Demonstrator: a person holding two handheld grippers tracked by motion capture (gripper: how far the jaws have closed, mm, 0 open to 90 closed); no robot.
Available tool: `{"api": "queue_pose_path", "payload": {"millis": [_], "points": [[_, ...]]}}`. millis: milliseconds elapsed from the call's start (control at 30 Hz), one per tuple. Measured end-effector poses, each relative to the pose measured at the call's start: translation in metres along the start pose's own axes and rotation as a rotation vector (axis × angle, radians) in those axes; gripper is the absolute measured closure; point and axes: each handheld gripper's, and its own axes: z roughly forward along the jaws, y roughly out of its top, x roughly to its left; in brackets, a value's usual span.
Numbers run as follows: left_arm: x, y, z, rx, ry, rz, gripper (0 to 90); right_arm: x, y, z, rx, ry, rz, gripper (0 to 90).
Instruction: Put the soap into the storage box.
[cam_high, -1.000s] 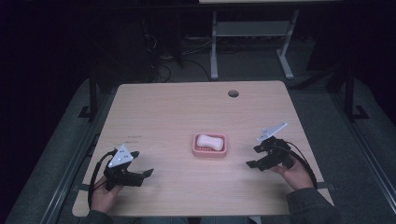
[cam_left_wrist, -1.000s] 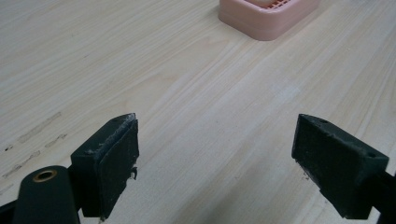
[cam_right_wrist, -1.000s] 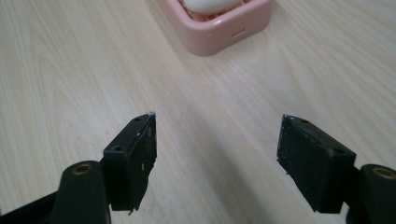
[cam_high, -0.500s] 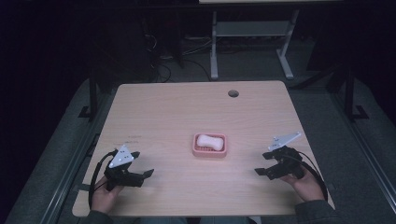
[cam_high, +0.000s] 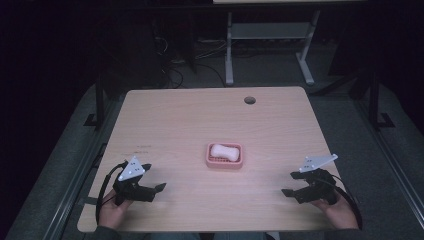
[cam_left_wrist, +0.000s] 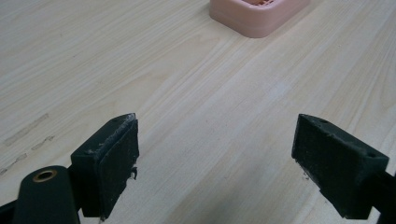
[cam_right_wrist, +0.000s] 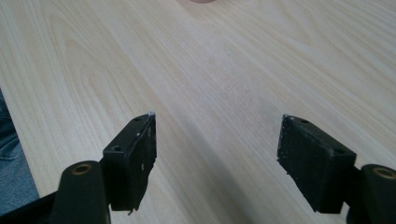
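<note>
A pink soap dish (cam_high: 224, 155) sits near the middle of the wooden table (cam_high: 200, 120), with a pale bar of soap (cam_high: 224, 151) lying in it. My left gripper (cam_high: 155, 189) rests open at the front left, well apart from the dish. Over at the front right, my right gripper (cam_high: 290, 191) is open too, its jaws pointing left. In the left gripper view (cam_left_wrist: 215, 158) the jaws stand wide with bare wood between them and the dish (cam_left_wrist: 257, 14) ahead. Bare wood also lies between the jaws in the right gripper view (cam_right_wrist: 217, 154).
A round cable hole (cam_high: 249, 100) sits near the table's far edge. Behind the table stands a white metal frame (cam_high: 270, 45) on the dark floor. A faint pencil mark (cam_high: 141, 146) lies at the table's left.
My right gripper has drawn back toward the front right corner of the table, away from the dish. The left gripper has stayed put.
</note>
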Motion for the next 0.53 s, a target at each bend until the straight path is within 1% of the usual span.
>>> {"api": "queue_pose_path", "payload": {"millis": [100, 167, 200, 300, 333, 367, 400, 467, 500, 533], "points": [[0.001, 0.0, -0.001, -0.003, 0.003, -0.005, 14.5, 0.001, -0.006, -0.001, -0.012, -0.004, 0.01, 27.7], [0.001, -0.001, -0.001, -0.008, 0.002, -0.011, 14.5, 0.002, -0.008, -0.002, -0.014, -0.007, 0.004, 27.6], [0.001, -0.001, -0.001, -0.012, 0.001, -0.017, 14.5, 0.004, -0.012, -0.002, -0.02, -0.01, 0.013, 27.6], [0.002, -0.001, -0.001, -0.007, 0.0, -0.017, 14.5, 0.008, -0.015, -0.003, -0.032, -0.015, 0.017, 27.3], [0.002, -0.001, -0.001, -0.007, 0.0, -0.017, 14.5, 0.008, -0.015, -0.003, -0.032, -0.015, 0.017, 27.3], [0.002, -0.001, 0.0, -0.007, 0.0, -0.017, 14.5, 0.012, -0.017, -0.004, -0.048, -0.022, 0.017, 27.0], [0.002, -0.001, 0.0, -0.007, -0.002, -0.016, 14.5, 0.013, -0.018, -0.004, -0.054, -0.028, 0.007, 26.5], [0.002, -0.001, 0.0, -0.004, -0.002, -0.012, 14.5, 0.015, -0.02, -0.004, -0.057, -0.03, 0.015, 25.9], [0.002, -0.001, 0.0, -0.005, -0.004, -0.017, 14.5, 0.018, -0.021, -0.004, -0.069, -0.03, 0.026, 25.4], [0.002, -0.001, 0.0, -0.005, -0.006, -0.017, 14.5, 0.018, -0.021, -0.004, -0.069, -0.03, 0.026, 25.4]]}}
